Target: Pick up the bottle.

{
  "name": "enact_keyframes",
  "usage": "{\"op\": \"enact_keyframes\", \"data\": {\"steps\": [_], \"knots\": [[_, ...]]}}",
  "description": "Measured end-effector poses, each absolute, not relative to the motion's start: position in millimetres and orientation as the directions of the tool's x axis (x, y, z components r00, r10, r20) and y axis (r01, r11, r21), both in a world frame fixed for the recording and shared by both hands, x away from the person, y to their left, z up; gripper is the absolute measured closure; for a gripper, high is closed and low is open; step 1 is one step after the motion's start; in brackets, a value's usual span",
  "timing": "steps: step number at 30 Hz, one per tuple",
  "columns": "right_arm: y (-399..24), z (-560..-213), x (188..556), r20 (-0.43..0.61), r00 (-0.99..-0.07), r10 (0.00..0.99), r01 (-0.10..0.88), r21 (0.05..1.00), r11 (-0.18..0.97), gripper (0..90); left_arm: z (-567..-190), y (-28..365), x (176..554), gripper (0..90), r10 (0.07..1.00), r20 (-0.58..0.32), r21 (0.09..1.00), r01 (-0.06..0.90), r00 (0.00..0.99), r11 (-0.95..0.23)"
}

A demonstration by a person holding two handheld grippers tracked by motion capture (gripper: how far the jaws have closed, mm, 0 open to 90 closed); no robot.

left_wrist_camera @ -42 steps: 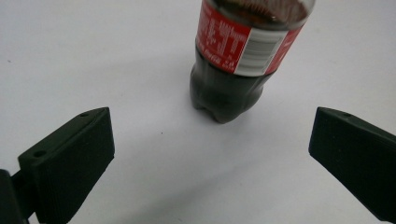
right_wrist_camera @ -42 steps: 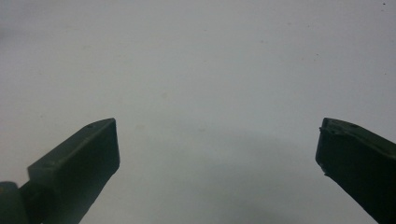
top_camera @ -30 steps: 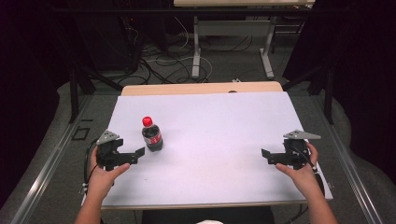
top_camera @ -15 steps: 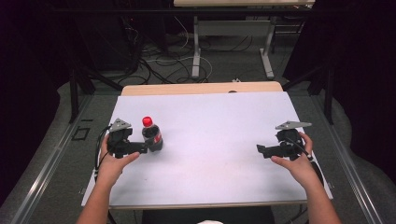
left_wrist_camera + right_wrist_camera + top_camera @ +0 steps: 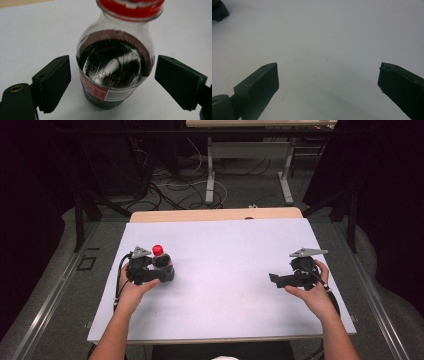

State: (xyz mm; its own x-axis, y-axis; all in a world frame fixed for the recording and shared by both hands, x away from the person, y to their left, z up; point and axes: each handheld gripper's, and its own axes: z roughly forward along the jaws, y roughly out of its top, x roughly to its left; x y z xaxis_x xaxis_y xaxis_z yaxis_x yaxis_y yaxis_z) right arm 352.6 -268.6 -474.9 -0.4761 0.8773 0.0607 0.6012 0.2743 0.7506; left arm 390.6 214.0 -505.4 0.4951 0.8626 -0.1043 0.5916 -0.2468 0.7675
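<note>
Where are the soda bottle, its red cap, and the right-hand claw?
Soda bottle (image 5: 113, 67): left gripper view, dark shoulder.
Red cap (image 5: 158, 250): high view, top.
Right claw (image 5: 328, 87): right gripper view, between its tips.

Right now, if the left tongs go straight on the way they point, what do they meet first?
The clear plastic cola bottle with the red cap: it stands upright between the open left tongs, apparently just ahead, jaws not touching.

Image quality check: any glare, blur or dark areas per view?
High view: white table evenly lit, surroundings near black. Left gripper view: bottle sharp, with streaky glare on its clear shoulder. Right gripper view: soft overall, the jaws dark and slightly blurred, faint shadow on the table between them.
</note>
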Motion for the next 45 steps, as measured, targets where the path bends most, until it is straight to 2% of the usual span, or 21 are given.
{"op": "enact_keyframes", "data": {"steps": [7,10,14,17,18,23,39,45], "knots": [[-269.7,-477.6,352.7,0.065,-0.477,0.877,0.596,0.757,0.268,3.0,-510.0,208.5,391.6,20.3,0.862,-0.067,0.779,0.566,0.502,-0.269],[-269.6,-477.9,352.4,0.069,-0.472,0.879,0.601,0.754,0.264,3.0,-512.4,208.1,393.1,21.3,0.865,-0.069,0.782,0.566,0.497,-0.263],[-269.2,-477.8,351.7,0.068,-0.466,0.882,0.603,0.754,0.26,3.0,-517.1,210.4,393.4,26.8,0.872,-0.079,0.787,0.568,0.484,-0.243],[-268.7,-478.1,351.6,0.067,-0.469,0.881,0.598,0.758,0.261,3.0,-517.9,210.2,391.9,27.6,0.873,-0.096,0.788,0.572,0.479,-0.228],[-268.2,-478.5,351.7,0.07,-0.473,0.878,0.598,0.757,0.262,3.0,-517.6,209.9,391.2,28.0,0.872,-0.059,0.797,0.549,0.486,-0.252],[-266.7,-479.3,351.8,0.066,-0.475,0.877,0.594,0.76,0.264,3.1,-517.6,208.8,389.6,29.1,0.873,-0.033,0.805,0.531,0.486,-0.266],[-261.3,-480.9,347.9,0.072,-0.49,0.869,0.589,0.762,0.269,3.5,-510.7,209.5,382.1,29.7,0.868,-0.029,0.807,0.524,0.496,-0.273],[-256.3,-477.6,343.9,0.073,-0.501,0.862,0.585,0.763,0.275,4.0,-499.1,205.4,374.9,29.7,0.848,-0.034,0.805,0.518,0.529,-0.29]]}}
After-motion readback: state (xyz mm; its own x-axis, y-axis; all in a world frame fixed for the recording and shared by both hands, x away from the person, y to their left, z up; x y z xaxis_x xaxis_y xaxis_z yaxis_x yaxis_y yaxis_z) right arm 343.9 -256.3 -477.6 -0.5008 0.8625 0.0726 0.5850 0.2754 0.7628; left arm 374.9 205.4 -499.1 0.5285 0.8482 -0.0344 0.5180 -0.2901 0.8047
